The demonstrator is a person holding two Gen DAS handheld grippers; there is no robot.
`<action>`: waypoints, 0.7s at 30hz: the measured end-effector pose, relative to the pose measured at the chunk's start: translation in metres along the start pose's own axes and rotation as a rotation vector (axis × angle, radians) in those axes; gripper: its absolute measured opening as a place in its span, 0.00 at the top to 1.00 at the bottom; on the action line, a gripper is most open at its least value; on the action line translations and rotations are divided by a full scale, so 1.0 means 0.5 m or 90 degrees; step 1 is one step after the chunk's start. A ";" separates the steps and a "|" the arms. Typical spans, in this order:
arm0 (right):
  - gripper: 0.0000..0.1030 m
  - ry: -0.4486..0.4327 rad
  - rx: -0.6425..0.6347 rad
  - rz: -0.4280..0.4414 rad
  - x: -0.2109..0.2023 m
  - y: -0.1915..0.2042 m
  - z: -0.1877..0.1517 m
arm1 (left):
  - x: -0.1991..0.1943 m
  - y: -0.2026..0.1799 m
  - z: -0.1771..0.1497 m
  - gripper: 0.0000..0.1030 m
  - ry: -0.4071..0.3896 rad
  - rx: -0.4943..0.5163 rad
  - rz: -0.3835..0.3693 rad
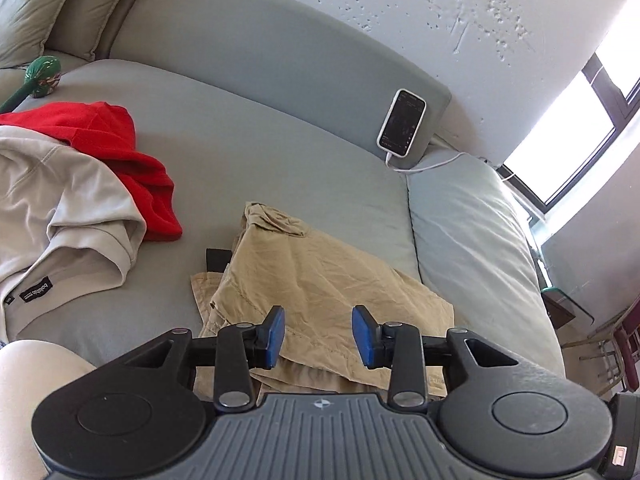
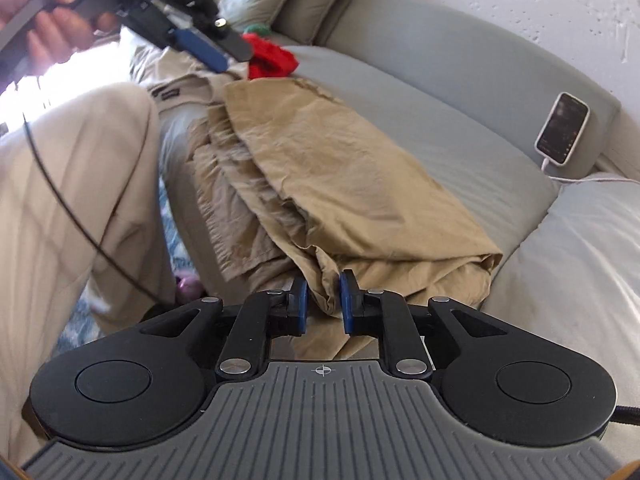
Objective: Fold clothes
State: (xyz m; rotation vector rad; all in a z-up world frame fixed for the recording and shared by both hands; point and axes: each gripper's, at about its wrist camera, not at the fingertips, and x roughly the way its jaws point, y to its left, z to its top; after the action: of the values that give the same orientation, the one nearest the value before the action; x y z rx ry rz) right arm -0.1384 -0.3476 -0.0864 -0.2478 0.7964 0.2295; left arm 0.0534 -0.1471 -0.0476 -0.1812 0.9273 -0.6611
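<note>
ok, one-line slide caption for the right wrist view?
Right tongs pinch a fold of the tan garment on the grey sofa.

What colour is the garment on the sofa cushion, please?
Tan garment, clearest in the left wrist view.

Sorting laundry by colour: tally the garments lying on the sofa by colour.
Tan: 1, the folded tan garment, a fold of it between the right tongs
Red: 1, the red garment
Pale beige: 1, the beige garment
Total: 3
</note>
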 end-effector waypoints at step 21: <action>0.46 -0.145 0.479 0.049 -0.073 -0.023 0.028 | 0.086 0.061 0.022 0.54 -0.015 0.010 0.062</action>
State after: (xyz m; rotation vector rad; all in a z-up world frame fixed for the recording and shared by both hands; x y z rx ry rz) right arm -0.1505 -0.3584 -0.0489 0.5119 0.6182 0.0180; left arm 0.0939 -0.1500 -0.0833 -0.1289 0.9018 -0.5748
